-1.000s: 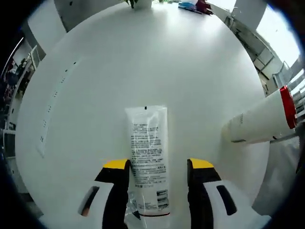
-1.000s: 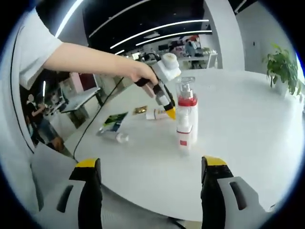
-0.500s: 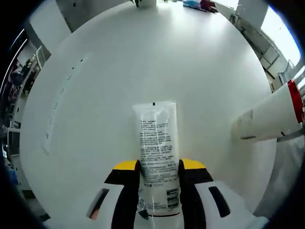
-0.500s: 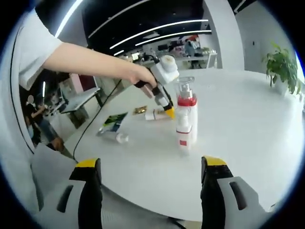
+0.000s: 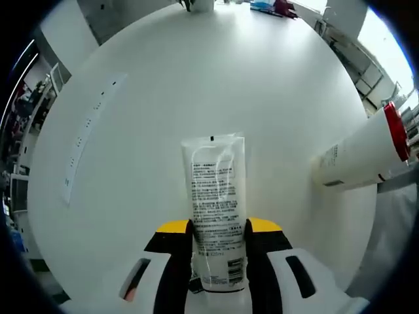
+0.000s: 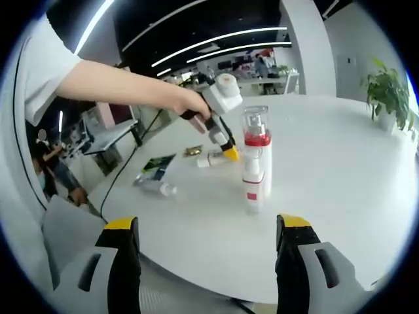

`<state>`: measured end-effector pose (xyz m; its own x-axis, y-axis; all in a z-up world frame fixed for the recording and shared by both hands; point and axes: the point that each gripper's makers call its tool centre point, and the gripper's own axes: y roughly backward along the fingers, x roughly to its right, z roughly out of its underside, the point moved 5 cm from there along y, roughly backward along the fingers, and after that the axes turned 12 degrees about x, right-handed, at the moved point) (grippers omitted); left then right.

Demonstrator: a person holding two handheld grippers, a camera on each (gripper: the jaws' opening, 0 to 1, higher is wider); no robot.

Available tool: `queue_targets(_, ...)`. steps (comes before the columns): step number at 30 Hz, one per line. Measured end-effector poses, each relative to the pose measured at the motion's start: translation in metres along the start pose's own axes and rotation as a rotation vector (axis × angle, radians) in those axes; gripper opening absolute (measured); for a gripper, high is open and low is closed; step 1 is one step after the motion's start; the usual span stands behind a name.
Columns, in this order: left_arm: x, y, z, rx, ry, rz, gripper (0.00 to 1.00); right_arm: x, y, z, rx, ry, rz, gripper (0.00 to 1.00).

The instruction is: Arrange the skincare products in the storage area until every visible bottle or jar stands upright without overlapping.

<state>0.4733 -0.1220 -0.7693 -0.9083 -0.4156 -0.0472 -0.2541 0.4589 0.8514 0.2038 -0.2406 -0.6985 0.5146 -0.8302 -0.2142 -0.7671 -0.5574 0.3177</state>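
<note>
White tube (image 5: 217, 203) clamped in left gripper (image 5: 217, 229) | right gripper (image 6: 204, 230) spread | pump bottle (image 6: 255, 160) upright

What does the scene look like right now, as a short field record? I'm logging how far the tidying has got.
surface: white table
left gripper: shut on the white tube
right gripper: open, holding nothing
upright: red-collared pump bottle
lying flat: green tube
small item by the left gripper's tips: too small to identify
background: potted plant
</note>
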Motion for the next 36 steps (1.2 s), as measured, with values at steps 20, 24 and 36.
queue_targets(20, 0.016, 0.045, 0.002, 0.088, 0.066, -0.006, 0.33, -0.004, 0.000, -0.002, 0.006, 0.025, -0.025, 0.84)
queue_targets(24, 0.022, 0.059, 0.007, 0.096, 0.073, -0.013, 0.33, -0.007, 0.000, -0.002, 0.000, 0.035, -0.041, 0.84)
queue_targets(36, 0.043, 0.103, 0.018, 0.196, 0.153, -0.020, 0.32, -0.014, -0.002, 0.000, -0.021, 0.068, -0.090, 0.82)
